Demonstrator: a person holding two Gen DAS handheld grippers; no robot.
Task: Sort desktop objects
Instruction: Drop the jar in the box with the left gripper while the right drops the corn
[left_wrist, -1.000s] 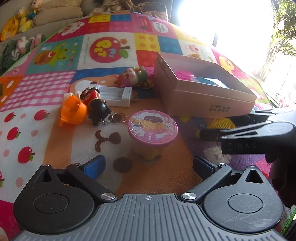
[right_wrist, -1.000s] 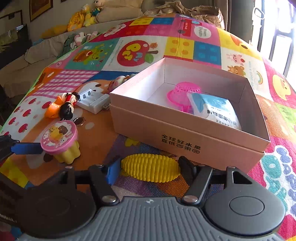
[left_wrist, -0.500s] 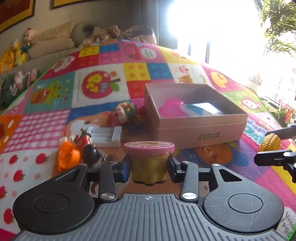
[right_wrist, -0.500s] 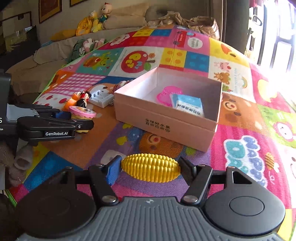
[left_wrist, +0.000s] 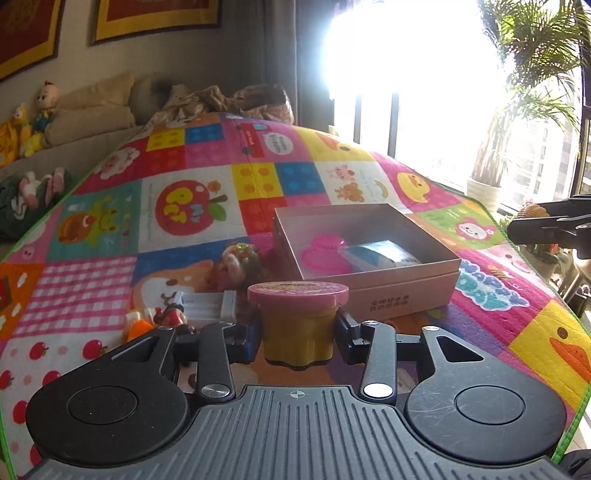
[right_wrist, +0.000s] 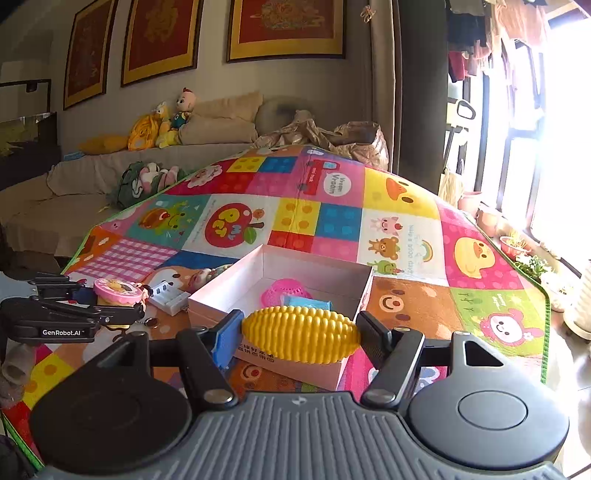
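Note:
My left gripper (left_wrist: 297, 334) is shut on a yellow cupcake toy with a pink lid (left_wrist: 297, 317), lifted above the mat. My right gripper (right_wrist: 301, 334) is shut on a yellow toy corn cob (right_wrist: 301, 334), held crosswise in front of the pink cardboard box (right_wrist: 280, 266). That box (left_wrist: 402, 291) stands open on the mat with a pink basket (left_wrist: 323, 253) and a blue-and-white packet (left_wrist: 380, 254) inside. In the right wrist view the left gripper (right_wrist: 110, 301) hangs to the left of the box with the cupcake toy (right_wrist: 117, 291).
On the colourful play mat (left_wrist: 184, 206), left of the box, lie a white battery holder (left_wrist: 207, 304), a small doll keychain (left_wrist: 171, 314), an orange toy (left_wrist: 138, 326) and a round figurine (left_wrist: 242, 260). A sofa with plush toys (right_wrist: 162, 125) stands behind; potted plants (right_wrist: 517, 247) line the window side.
The left gripper closed on the cupcake toy and lifted it off the mat. The right gripper rose with the corn cob and drew back, so the box now lies lower and farther.

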